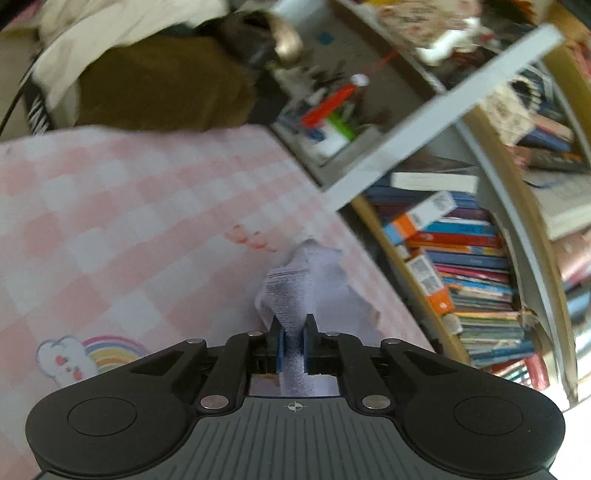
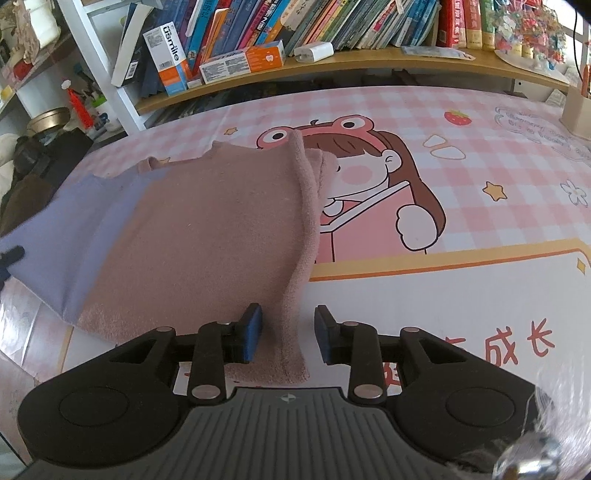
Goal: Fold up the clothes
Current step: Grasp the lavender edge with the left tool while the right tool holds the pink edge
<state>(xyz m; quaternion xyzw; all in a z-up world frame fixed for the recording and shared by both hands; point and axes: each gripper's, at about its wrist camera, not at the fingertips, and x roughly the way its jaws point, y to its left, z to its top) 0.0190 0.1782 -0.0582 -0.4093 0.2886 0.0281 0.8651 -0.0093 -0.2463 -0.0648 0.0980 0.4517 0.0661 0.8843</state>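
Left wrist view first: the left gripper point(image 1: 293, 345) has its blue pads pinched tight on a bunched fold of pale lilac cloth point(image 1: 310, 284), which rises in a crumpled peak just ahead of the fingers. Under it lies a pink checked tablecloth point(image 1: 129, 206) with a little rainbow-and-cloud print point(image 1: 88, 356) at the near left. Off the far edge, a brown garment point(image 1: 162, 85) is heaped with a cream one point(image 1: 110, 26). To the right, blurred shelves packed with stacked books point(image 1: 476, 280).

Over to the right wrist view: the right gripper point(image 2: 288, 334) hovers with its fingers spread apart, the edge of a pink sweater point(image 2: 207, 236) lying between them. The left pad sits on the knit, the right pad stands clear over bare tablecloth; nothing is squeezed. The sweater lies flat on the table, folded over with a thick doubled edge running down its right side, and a lilac panel point(image 2: 70, 229) shows along its left. It partly covers a cartoon girl in a frog hat point(image 2: 369, 173) printed on the cloth. A bookshelf point(image 2: 332, 59) runs along the back.
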